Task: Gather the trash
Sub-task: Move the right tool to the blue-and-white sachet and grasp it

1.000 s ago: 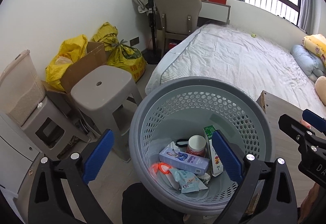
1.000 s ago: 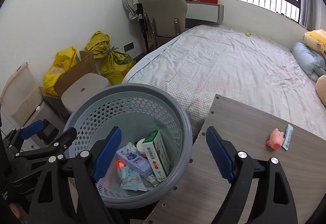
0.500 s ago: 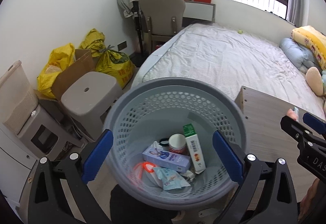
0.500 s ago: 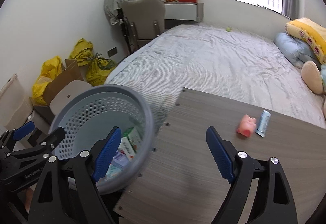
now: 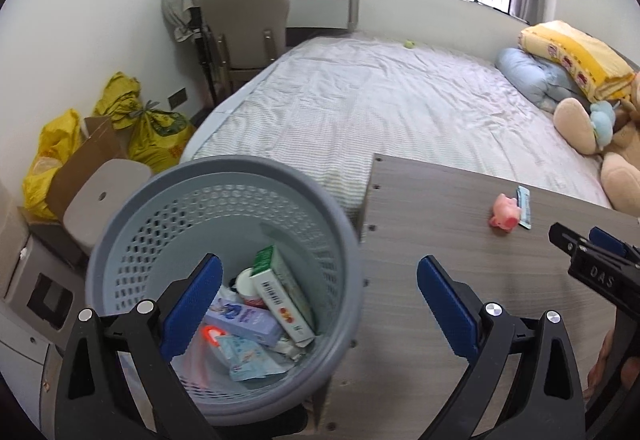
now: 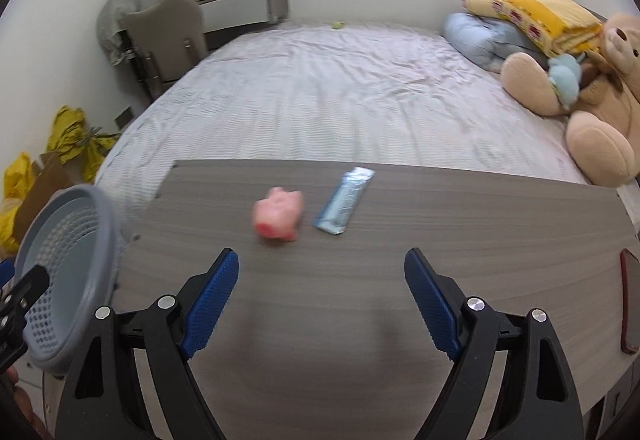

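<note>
A grey perforated basket [image 5: 120, 224] stands beside the wooden table [image 5: 440, 240] and holds several bits of trash, among them a white-and-green carton [image 5: 280, 292] and a blue box [image 5: 244, 320]. My left gripper [image 5: 318, 264] hovers open over the basket's right rim and the table edge, holding nothing. On the table lie a pink pig toy [image 6: 279, 218] and a light blue wrapper [image 6: 344, 204], side by side. My right gripper [image 6: 321, 256] is open and empty just short of them. The basket [image 6: 60, 240] shows at the left of the right wrist view.
Behind the table [image 6: 440, 240] lies a bed [image 6: 320, 100] with a teddy bear [image 6: 592, 92] and pillows. A dark red phone [image 6: 630, 304] rests at the table's right edge. A chair [image 5: 244, 28], yellow bags [image 5: 156, 128] and a grey stool [image 5: 104, 192] stand left of the basket.
Both grippers have swung right, away from the basket and over the table. The pig toy and the wrapper now sit close in front of the right gripper. Both jaws stayed open.
</note>
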Action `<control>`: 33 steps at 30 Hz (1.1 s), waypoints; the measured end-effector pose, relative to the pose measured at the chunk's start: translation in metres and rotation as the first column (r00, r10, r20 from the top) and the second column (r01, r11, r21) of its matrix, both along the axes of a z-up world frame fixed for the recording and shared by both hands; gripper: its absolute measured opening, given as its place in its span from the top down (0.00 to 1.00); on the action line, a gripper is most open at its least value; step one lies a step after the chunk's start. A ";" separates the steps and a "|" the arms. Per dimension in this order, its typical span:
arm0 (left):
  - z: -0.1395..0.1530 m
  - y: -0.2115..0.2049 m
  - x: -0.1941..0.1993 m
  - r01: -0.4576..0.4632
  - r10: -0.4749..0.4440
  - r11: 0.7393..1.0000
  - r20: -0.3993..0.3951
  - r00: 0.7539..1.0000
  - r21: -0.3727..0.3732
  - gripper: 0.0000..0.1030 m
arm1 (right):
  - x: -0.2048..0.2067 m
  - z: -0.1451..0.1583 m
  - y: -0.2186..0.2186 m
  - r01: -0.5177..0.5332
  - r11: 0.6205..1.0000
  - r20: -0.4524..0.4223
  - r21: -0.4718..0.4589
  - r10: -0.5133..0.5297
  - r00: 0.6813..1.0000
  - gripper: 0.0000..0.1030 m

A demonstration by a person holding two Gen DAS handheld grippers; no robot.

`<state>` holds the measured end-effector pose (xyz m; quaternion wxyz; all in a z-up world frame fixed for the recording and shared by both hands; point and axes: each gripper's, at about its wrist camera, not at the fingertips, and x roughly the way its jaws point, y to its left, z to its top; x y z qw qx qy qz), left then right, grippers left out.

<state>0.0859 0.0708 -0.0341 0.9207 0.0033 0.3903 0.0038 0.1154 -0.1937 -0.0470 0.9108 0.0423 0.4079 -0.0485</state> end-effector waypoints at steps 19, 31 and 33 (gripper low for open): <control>-0.027 -0.040 0.032 0.044 -0.043 0.999 -0.070 0.997 0.001 0.07 | 0.083 -0.047 -0.033 0.056 0.998 -0.143 -0.010 -0.057 0.988 0.21; -0.031 -0.039 0.037 0.042 -0.042 0.999 -0.084 0.996 -0.003 0.07 | 0.088 -0.051 -0.029 0.050 0.999 -0.130 -0.014 -0.051 0.990 0.39; -0.031 -0.040 0.037 0.044 -0.044 0.999 -0.087 0.995 -0.002 0.07 | 0.087 -0.049 -0.028 0.041 0.999 -0.124 -0.015 -0.042 0.991 0.50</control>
